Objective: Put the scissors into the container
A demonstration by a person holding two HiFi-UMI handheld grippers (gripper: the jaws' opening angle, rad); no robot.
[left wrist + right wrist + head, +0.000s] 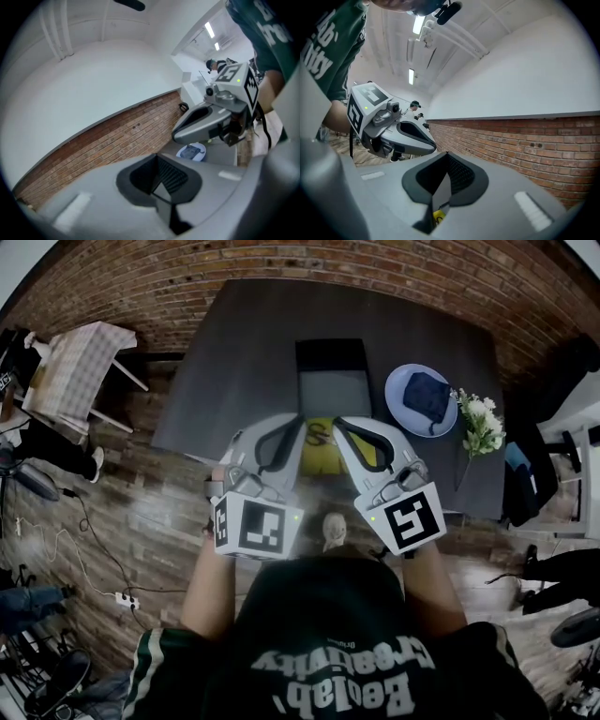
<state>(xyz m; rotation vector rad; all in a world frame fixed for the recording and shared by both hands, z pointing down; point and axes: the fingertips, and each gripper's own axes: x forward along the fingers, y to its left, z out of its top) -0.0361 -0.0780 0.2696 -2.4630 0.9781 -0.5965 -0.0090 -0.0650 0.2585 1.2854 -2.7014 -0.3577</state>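
Left gripper [292, 426] and right gripper [343, 426] are held side by side over the table's [244, 362] near edge. Both are fully closed with nothing gripped. The scissors [319, 434] are seen on a yellow mat [323, 457] between the two tips, untouched. The container [331, 395] stands just beyond. Bare tabletop is noted to its left and a plate [405, 381] to its right.

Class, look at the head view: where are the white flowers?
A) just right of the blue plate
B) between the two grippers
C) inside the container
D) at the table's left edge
A: the white flowers lie beside the right rim of the blue plate, apart from the container.
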